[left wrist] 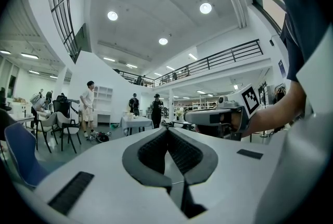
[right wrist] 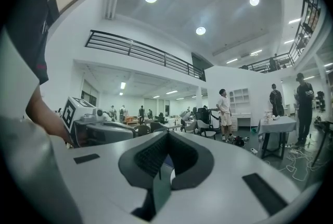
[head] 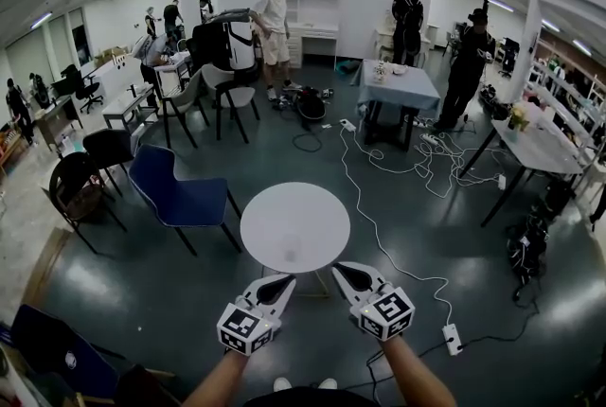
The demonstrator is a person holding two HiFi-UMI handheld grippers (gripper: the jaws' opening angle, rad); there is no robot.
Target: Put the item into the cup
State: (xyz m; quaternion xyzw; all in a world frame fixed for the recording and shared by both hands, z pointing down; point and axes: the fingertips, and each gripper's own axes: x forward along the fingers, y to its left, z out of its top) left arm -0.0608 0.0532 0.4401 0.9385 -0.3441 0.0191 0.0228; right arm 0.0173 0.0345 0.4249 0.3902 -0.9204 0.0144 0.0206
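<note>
The left tool (head: 277, 283) (left wrist: 167, 130) was fully closed, its two dark pads meeting at the tips with nothing between them. The right tool (head: 343, 271) (right wrist: 166, 133) was closed the same way and also carried nothing. Both were held side by side just off the near edge of the round white worktop (head: 322, 206), over the dark floor (head: 170, 301), with neither touching the worktop. In the gripper views each pointed out level into the room, and each showed the other tool just beside it.

On the worktop, close to its near edge and roughly between the lines of the two tools, stood a faint pale shape (head: 291, 251). It was too dim and small to tell whether it was the cup or the item. It stood apart from both tools.

A blue chair (head: 180, 192) stood just beside the worktop's left edge. A white cable (head: 379, 244) ran across the floor past its right edge to a power strip (head: 453, 339).
</note>
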